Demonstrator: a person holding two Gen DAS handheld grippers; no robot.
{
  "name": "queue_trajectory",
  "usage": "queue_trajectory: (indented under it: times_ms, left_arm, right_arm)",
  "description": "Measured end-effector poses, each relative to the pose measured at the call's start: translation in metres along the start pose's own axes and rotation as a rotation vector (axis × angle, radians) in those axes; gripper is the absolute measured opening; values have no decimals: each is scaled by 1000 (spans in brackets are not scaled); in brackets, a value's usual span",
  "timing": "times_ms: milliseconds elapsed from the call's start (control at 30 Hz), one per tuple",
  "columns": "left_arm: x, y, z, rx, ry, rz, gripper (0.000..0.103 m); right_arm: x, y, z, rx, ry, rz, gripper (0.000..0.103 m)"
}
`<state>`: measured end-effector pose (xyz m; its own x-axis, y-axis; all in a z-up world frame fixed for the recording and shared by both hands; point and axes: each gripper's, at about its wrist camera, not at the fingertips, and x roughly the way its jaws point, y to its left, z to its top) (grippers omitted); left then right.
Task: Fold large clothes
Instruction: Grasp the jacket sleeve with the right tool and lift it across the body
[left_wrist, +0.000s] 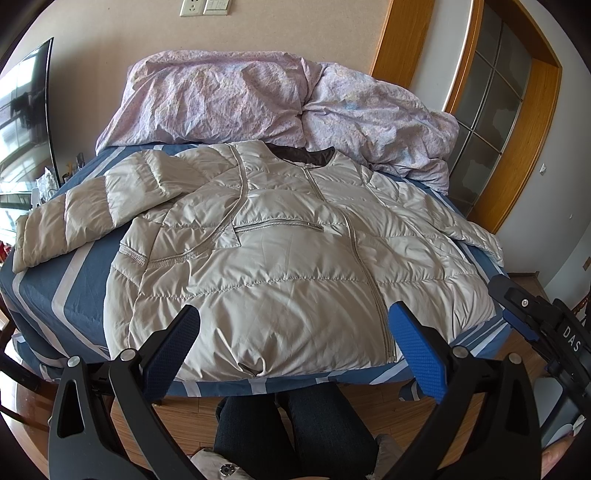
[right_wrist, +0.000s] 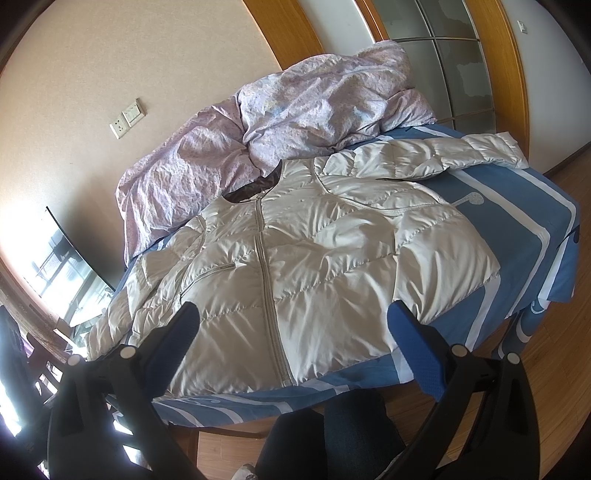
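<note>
jacket (left_wrist: 280, 240) spread flat mid-frame on bed (left_wrist: 40, 291) | left gripper (left_wrist: 295, 332) open, empty | right gripper (right_wrist: 295, 332) open, empty

At the lower left of the right wrist view, glare washes out the window, and our left gripper (right_wrist: 293, 334) covers the jacket's (right_wrist: 314, 251) left sleeve end.

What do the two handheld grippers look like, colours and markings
Both grippers, left and right, have black plastic frames with silver pivot bolts and jaws faced in blue dimpled pads. The right gripper's body bears white letters, DAS. No cables or sleeves show.
</note>
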<state>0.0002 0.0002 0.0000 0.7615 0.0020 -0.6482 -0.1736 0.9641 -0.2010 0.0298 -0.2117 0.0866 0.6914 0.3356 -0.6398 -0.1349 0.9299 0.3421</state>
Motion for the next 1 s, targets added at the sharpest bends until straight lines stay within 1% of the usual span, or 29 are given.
queue_trajectory:
  times_ms: [167,233,400,500,633,767,833,933,1000]
  left_arm:
    - [4,1,1,1,7,10,102]
    - [13,2,8,6,7,22,102]
    - [29,11,22,-4,22,21,102]
    - [44,18,34,-25,48,-8,102]
    - [69,29,52,-73,85,-61,102]
    - [95,40,71,-124,128,-135,102]
    - [108,44,80,-137,149,-154,102]
    - [126,46,91,-124,175,-136,102]
    - [137,47,98,-106,187,-129,102]
  right_arm:
    - [9,-3,7,-3,-5,-16,101]
    - [13,-7,12,3,-13,-16,101]
    - [37,-43,37,56,-36,11,101]
    - [53,-69,59,67,-31,-23,101]
    - [71,-106,94,109,-16,-98,101]
    - [96,-161,137,249,14,-164,101]
    - [111,-189,156,317,17,-195,100]
    - [128,-231,178,423,9,-232,90]
    - [142,-266,187,549,23,-247,85]
